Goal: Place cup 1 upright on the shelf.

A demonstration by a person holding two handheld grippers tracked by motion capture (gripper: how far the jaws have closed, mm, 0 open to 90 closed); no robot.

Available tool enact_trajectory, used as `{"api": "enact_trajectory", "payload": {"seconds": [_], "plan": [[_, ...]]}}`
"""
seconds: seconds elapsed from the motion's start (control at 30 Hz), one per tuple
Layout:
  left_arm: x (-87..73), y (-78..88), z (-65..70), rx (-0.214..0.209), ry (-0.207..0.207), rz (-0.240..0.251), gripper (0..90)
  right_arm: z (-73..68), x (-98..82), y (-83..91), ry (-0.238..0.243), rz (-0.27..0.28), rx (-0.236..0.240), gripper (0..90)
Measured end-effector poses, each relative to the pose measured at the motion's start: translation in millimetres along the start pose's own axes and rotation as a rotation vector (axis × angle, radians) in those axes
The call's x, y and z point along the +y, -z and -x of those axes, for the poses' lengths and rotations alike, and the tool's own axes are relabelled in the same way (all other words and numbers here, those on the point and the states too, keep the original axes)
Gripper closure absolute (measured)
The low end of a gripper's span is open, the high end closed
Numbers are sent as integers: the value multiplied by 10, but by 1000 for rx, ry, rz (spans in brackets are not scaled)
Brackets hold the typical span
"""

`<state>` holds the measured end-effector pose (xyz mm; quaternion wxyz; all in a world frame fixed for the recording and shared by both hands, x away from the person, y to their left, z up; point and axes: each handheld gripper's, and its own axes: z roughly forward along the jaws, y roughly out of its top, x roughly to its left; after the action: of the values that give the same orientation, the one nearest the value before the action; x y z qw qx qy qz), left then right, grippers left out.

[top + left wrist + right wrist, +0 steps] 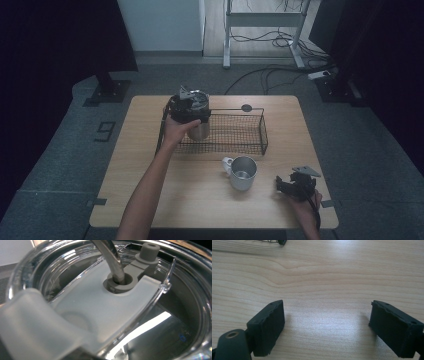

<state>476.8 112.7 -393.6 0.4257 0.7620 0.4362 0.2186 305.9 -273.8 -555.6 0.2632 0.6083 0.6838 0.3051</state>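
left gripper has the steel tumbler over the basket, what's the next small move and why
Probably lower the tumbler straight down into the wire basket: the left gripper holds it by the lid over the basket's left end, and the basket floor below looks bare.

Steel tumbler (pixel 199 117) with clear lid (pixel 105 312), metal straw (pixel 112 260): upright, at wire basket's left end.

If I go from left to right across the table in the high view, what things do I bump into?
The left gripper on the steel tumbler → the black wire basket → the metal mug → the right gripper, resting on the wooden table with jaws apart.
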Motion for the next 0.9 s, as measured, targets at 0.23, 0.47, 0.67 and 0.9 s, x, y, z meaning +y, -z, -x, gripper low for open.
{"api": "enact_trajectory", "payload": {"seconds": [0.23,0.47,0.67,0.9], "plan": [[-57,-80,-26,3,8,-7,41,0,0,0,0,0,0,124],[-86,-162,-44,13,9,-17,41,0,0,0,0,0,0,125],[-106,-225,-61,18,11,-27,41,0,0,0,0,0,0,124],[-142,-296,-83,32,8,-44,41,0,0,0,0,0,0,125]]}}
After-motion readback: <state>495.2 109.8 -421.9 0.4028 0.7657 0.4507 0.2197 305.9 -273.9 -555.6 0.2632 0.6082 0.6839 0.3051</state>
